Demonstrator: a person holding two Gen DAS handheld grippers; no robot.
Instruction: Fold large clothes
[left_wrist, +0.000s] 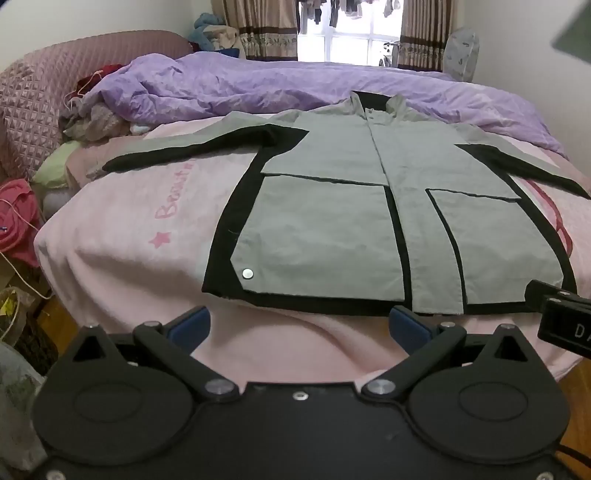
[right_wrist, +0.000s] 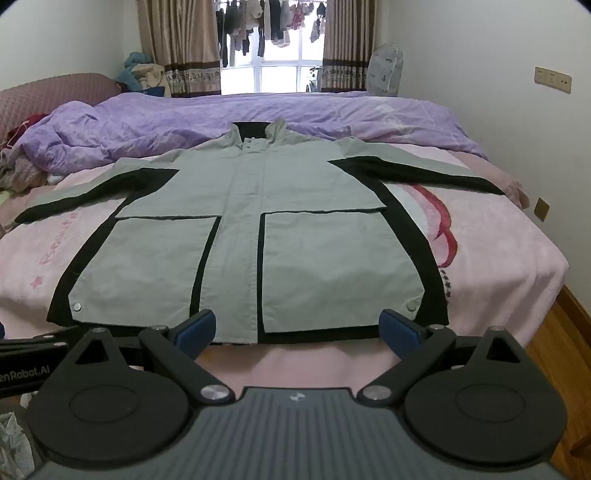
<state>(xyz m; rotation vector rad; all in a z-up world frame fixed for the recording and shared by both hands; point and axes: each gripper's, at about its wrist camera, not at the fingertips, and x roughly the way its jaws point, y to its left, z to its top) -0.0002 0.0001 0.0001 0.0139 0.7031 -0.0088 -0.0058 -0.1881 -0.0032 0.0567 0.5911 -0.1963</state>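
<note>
A large grey jacket with black trim lies flat and face up on the pink bedsheet, sleeves spread to both sides, collar toward the window. It also shows in the right wrist view. My left gripper is open and empty, just short of the jacket's bottom hem near the bed's foot. My right gripper is open and empty, at the hem's middle. Part of the right gripper shows at the right edge of the left wrist view.
A crumpled purple duvet lies behind the jacket. A pile of clothes sits at the left by the padded headboard. A red garment and bags lie on the floor at left. Wooden floor lies right of the bed.
</note>
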